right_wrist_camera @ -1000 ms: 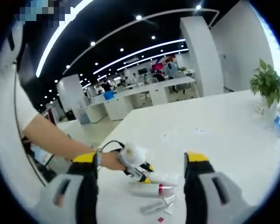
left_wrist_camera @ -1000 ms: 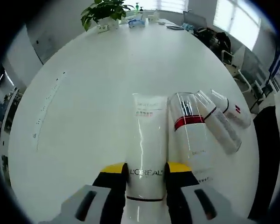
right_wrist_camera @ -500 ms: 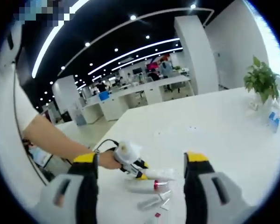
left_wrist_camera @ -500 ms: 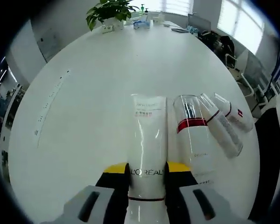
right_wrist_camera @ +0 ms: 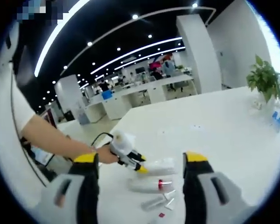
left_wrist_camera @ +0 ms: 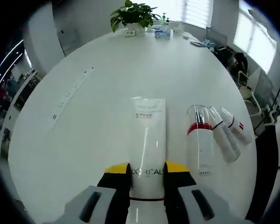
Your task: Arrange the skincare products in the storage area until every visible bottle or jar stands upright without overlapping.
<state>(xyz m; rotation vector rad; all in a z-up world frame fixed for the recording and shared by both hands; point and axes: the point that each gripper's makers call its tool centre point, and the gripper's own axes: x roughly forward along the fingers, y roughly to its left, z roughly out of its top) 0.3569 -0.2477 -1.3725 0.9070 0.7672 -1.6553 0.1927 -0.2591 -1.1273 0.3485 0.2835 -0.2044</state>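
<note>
A white L'Oréal tube (left_wrist_camera: 147, 140) points away from me along the white table (left_wrist_camera: 98, 84), and my left gripper (left_wrist_camera: 147, 170) is shut on its lower end. To its right lie a clear bottle with a red band (left_wrist_camera: 199, 144) and two slimmer white bottles (left_wrist_camera: 223, 138) (left_wrist_camera: 236, 126), all on their sides. In the right gripper view my right gripper (right_wrist_camera: 140, 161) hangs open and empty above the table edge. Beyond it the left gripper (right_wrist_camera: 138, 168) holds the tube (right_wrist_camera: 159, 164) just above the lying bottles (right_wrist_camera: 147, 185).
A potted plant (left_wrist_camera: 133, 15) and small items (left_wrist_camera: 162, 31) stand at the table's far end. A person's forearm (right_wrist_camera: 51, 137) reaches in from the left. Office chairs (left_wrist_camera: 245, 70) sit past the right edge. Bare tabletop lies left of the tube.
The left gripper has carried the tube up and to the left, opening a gap between it and the red-banded bottle. The right gripper stays open.
</note>
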